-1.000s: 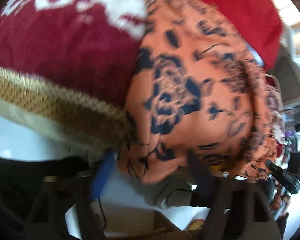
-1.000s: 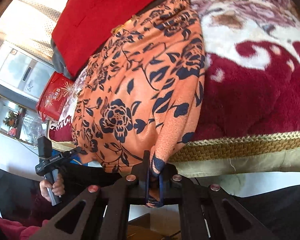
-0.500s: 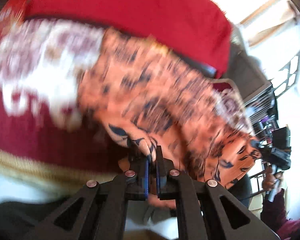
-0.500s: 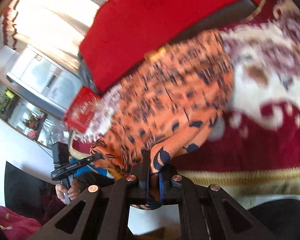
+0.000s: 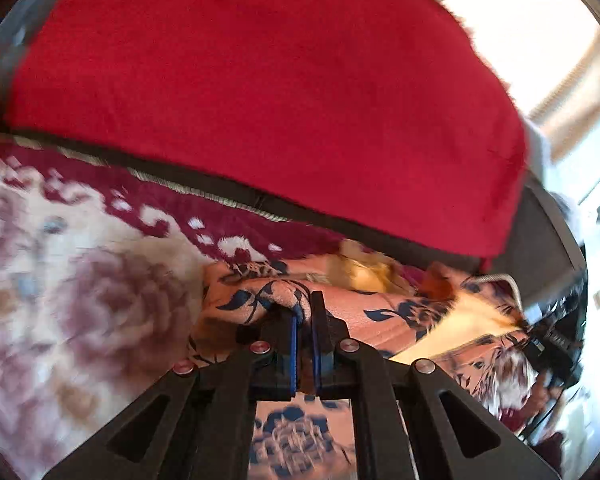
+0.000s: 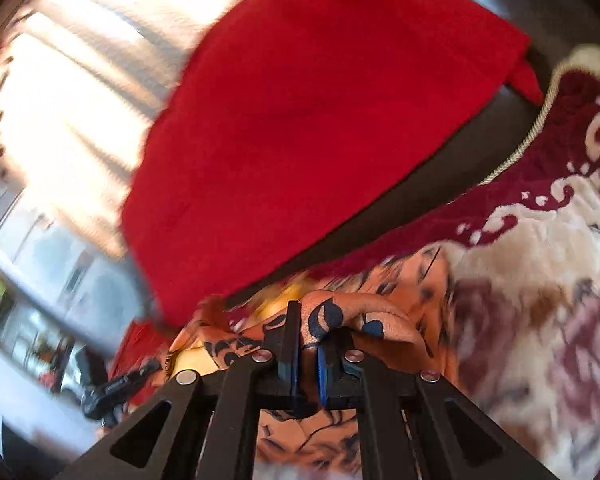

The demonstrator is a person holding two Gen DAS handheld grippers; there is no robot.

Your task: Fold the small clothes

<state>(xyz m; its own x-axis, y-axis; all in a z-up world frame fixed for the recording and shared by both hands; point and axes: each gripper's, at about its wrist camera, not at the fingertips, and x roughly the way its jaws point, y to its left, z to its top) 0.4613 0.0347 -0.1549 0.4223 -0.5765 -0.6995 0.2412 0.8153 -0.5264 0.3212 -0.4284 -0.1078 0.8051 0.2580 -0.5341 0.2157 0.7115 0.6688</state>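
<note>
**Over the blanket, both corners pinched for the fold**

Low over the plush blanket (image 5: 80,300), at about 6 o'clock in each wrist view, you have a corner of the orange floral garment (image 5: 388,312) clamped in each tool. Your left gripper (image 5: 305,320) has its jaws nearly together with a ridge of cloth bunched between them; your right gripper (image 6: 309,334) is pinched the same way on a fold printed with dark blue petals. The remaining cloth trails under both tools and spreads toward 3 o'clock in the left view, where part of it lies pale in strong window light.

Holding two corners at once makes sense: it keeps the edge between them taut, so the fold line should land straight rather than bunched. Both tools point toward the red cushion (image 5: 260,92), which fills 12 o'clock in each view, suggesting you are carrying the near edge up toward the far one.

My judgement is that the fold is midway: the corners are up, not yet laid down. Motion blur hides how flat the lower layer lies, so ease down slowly and watch that the thin fabric does not drag a crease.
</note>
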